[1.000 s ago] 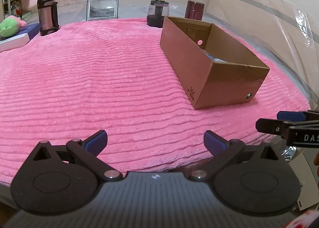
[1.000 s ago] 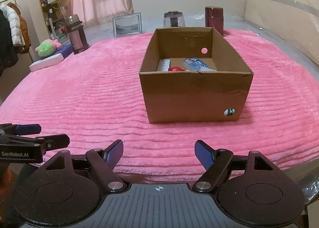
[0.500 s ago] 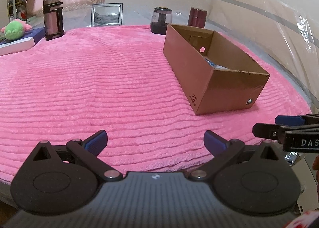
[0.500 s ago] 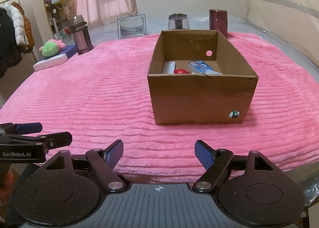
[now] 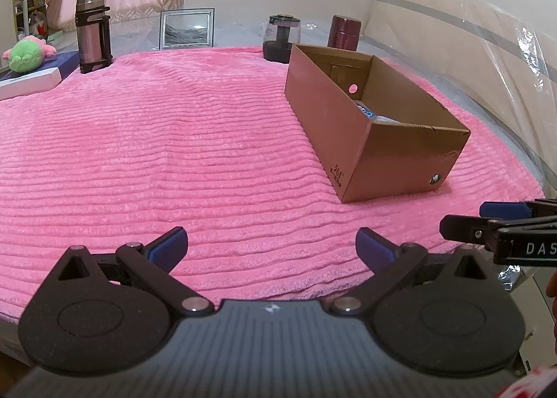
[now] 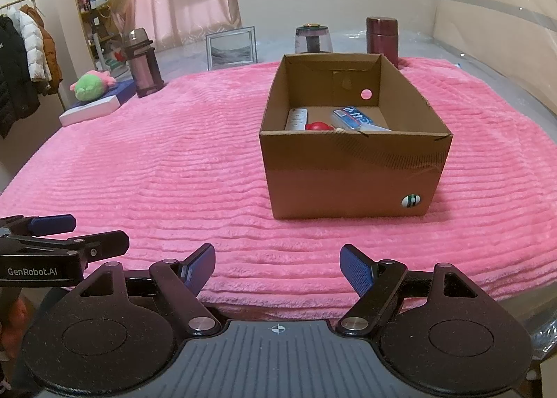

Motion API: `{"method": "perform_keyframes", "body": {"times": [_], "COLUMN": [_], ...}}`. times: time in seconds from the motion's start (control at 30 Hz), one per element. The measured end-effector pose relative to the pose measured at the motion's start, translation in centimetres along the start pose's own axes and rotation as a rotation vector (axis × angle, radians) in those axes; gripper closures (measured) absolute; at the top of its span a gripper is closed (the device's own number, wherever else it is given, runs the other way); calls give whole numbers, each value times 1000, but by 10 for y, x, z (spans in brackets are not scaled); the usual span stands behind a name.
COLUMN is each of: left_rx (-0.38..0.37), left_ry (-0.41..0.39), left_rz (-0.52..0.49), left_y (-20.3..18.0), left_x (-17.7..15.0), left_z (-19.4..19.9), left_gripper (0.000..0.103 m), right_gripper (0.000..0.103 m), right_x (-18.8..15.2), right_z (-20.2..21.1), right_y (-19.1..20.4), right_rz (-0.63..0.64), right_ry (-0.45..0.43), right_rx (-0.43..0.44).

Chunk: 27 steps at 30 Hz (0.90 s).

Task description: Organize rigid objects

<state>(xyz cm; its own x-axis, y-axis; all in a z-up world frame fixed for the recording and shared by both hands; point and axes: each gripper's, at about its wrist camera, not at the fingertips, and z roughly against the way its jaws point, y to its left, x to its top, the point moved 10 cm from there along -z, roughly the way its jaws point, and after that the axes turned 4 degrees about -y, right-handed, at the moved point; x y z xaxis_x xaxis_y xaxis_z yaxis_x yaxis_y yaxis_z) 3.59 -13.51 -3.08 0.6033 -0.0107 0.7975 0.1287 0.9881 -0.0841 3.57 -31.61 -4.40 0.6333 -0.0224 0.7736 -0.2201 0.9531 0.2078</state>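
Observation:
An open cardboard box stands on the pink ribbed blanket, ahead and to the right of centre. Inside it lie a white remote, a small red object and a blue-and-white tube. My left gripper hovers open over the blanket's near edge, nothing between its blue pads. My right gripper is open too, just short of the box, and empty. Each gripper shows at the edge of the other's view: the right, the left.
Along the far edge stand a steel flask, a picture frame, a dark glass jar and a maroon tumbler. A green plush toy lies on a flat box at far left. A plastic-wrapped headboard runs along the right.

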Motion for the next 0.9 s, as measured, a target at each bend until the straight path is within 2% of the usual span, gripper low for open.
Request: {"method": "perform_keyframes", "body": {"times": [0.9], "left_rx": [-7], "left_ry": [-4], "left_rz": [5], "left_y": [-3], "left_x": [-3], "left_z": [-1], "left_gripper": [2], "right_gripper": [27], "right_x": [-3], "right_z": [1], "right_y": [0], "right_rz": [-10], "right_ry": [-2], "right_rx": [-2]}}
